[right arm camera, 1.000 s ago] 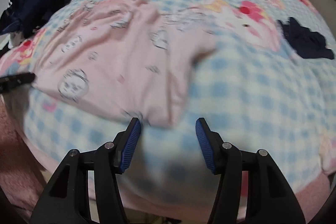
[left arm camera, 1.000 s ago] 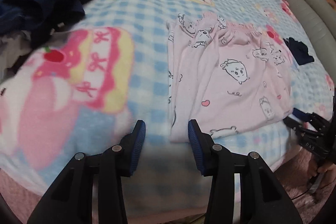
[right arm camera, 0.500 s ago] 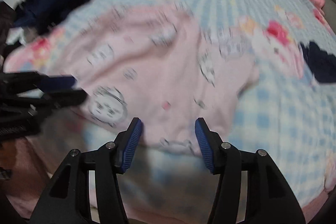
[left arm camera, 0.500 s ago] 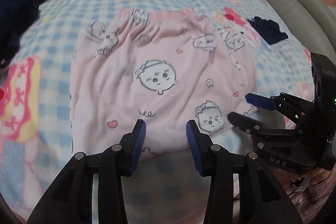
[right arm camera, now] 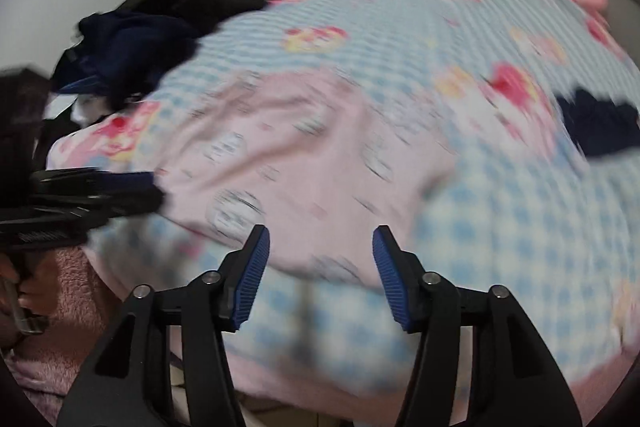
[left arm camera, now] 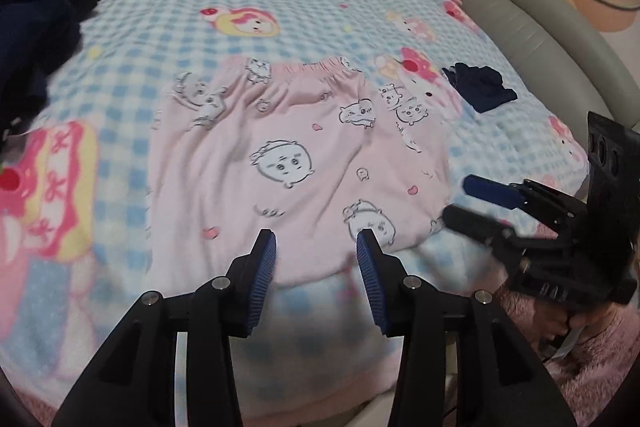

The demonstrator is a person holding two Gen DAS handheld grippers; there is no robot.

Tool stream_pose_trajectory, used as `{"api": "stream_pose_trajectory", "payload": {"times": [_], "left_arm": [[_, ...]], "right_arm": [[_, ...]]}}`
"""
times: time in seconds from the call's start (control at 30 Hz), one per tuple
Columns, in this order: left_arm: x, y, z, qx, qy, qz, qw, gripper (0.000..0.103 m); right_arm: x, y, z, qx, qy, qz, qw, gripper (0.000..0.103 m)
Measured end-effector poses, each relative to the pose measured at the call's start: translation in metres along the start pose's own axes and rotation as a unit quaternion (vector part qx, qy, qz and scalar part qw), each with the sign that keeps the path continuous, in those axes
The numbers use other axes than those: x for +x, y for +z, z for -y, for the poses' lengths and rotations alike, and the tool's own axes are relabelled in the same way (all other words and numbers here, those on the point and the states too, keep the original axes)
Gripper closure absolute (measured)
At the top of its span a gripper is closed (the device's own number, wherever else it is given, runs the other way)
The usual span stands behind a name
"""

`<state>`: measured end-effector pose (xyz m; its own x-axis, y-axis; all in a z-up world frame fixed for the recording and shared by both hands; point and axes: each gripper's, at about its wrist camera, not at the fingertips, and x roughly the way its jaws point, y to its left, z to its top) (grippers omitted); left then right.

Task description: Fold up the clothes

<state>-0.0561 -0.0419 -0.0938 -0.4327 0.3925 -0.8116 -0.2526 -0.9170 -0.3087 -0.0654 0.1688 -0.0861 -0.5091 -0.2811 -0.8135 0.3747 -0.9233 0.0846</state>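
Both grippers, left gripper and right gripper, stand spread and empty over the pink pyjama bottoms' near hem: soft, light, floppy cloth, best pinched at its corners.

The left gripper fills the bottom centre of its own view, jaws spread apart with nothing between them. The right gripper sits the same way at the bottom centre of its view, jaws wide and empty. In the left view, the right gripper enters from the right edge, pointing left, its jaws parted.
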Motion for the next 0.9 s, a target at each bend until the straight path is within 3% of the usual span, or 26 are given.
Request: {"api": "stream_pose_trajectory", "payload": {"times": [0.07, 0.13, 0.27, 0.47, 0.57, 0.7, 0.77, 0.87, 0.9], "left_arm": [[0.01, 0.001, -0.004, -0.003, 0.012, -0.014, 0.9998, 0.059], [0.021, 0.002, -0.008, -0.007, 0.024, -0.029, 0.9993, 0.063], [0.005, 0.004, -0.029, -0.018, 0.038, -0.019, 0.9989, 0.063], [0.008, 0.055, -0.019, -0.005, 0.006, 0.031, 0.9995, 0.06], [0.042, 0.072, 0.002, 0.018, -0.007, 0.015, 0.9997, 0.06], [0.079, 0.068, 0.012, 0.074, 0.089, -0.002, 0.9933, 0.061], [0.076, 0.069, -0.002, 0.056, 0.096, -0.004, 0.9938, 0.065], [0.067, 0.074, -0.025, 0.028, 0.101, -0.008, 0.9944, 0.085], [0.063, 0.076, -0.032, 0.021, 0.103, -0.011, 0.9944, 0.085]], "right_arm": [[0.019, 0.003, -0.006, -0.014, 0.0, -0.021, 1.0, 0.048], [0.042, -0.007, 0.001, -0.016, -0.032, -0.068, 0.997, 0.049], [0.028, -0.02, 0.029, 0.005, -0.041, -0.084, 0.996, 0.049], [0.01, 0.028, 0.027, -0.005, -0.008, -0.027, 1.0, 0.047], [0.039, 0.056, 0.012, -0.012, 0.002, -0.026, 1.0, 0.046], [0.09, 0.055, 0.01, 0.007, -0.009, -0.076, 0.997, 0.046], [0.093, 0.049, 0.015, 0.011, -0.018, -0.072, 0.997, 0.046], [0.084, 0.046, 0.023, 0.01, -0.048, -0.067, 0.997, 0.052], [0.081, 0.046, 0.028, 0.012, -0.063, -0.065, 0.996, 0.052]]}}
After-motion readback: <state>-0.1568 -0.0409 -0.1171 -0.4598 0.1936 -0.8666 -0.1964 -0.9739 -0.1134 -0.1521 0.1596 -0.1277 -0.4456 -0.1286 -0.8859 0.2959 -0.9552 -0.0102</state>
